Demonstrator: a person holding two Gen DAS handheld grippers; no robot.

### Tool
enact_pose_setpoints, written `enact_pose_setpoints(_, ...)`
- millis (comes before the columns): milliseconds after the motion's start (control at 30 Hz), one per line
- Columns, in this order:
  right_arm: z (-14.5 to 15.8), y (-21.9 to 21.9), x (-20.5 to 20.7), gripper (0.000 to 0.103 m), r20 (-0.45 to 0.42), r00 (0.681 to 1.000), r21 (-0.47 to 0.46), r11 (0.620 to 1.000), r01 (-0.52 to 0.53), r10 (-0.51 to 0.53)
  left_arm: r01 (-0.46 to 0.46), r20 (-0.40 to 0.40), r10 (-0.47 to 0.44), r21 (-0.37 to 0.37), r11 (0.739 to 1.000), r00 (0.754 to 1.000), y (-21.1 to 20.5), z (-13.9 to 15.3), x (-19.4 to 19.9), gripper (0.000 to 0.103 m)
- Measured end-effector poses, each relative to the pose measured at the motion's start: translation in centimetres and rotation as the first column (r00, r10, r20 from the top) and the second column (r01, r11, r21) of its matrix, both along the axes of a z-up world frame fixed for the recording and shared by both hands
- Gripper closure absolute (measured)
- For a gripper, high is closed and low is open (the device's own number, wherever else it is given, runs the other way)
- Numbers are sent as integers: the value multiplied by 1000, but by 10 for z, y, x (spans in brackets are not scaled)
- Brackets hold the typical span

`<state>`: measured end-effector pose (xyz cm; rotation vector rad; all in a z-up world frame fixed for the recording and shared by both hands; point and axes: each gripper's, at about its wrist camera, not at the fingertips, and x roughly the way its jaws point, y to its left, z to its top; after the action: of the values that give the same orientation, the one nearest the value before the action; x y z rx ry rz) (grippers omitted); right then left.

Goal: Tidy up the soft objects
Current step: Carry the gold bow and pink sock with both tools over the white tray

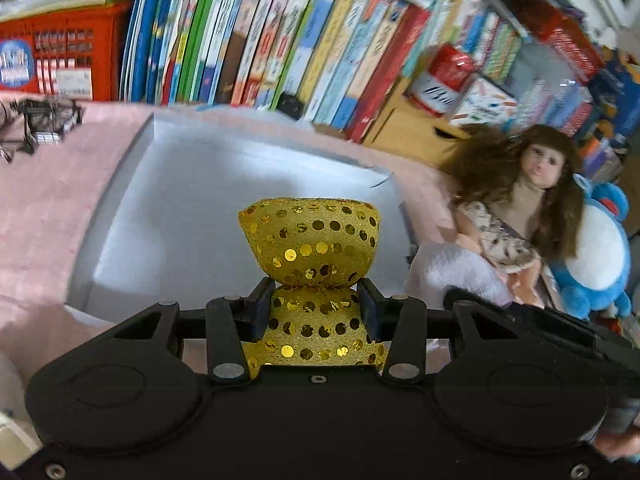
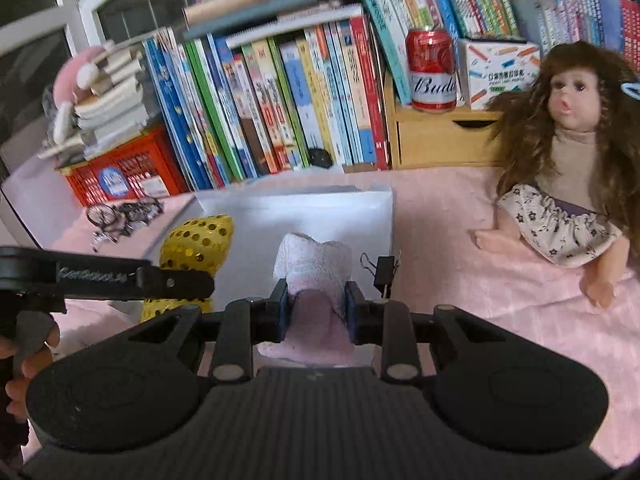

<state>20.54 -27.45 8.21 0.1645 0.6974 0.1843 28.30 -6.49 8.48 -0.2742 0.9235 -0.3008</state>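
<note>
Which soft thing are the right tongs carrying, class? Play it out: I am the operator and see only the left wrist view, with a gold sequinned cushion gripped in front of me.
Observer: The right tongs are shut on a pink-and-white fluffy towelling bundle.
Operator: Are there other soft things about, besides my gold sequinned cushion?
Observer: A pink-and-white plush toy sits on the stack of books above the red plastic crate.
Operator: And the long-haired brown-haired doll?
Observer: She wears a light blue hair clip.
</note>
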Motion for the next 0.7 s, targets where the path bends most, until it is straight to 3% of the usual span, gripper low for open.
enact_pose_setpoints(233,-20,4,27,70,-69,997,-9,1000,-24,23,24,-23,-22,84,996,999,-20,-19,29,61)
enact_pose_setpoints(700,-40,16,48,68,-119,991,-62,996,-71,63,36,-95,-25,114,993,995,-33,-47,50,60)
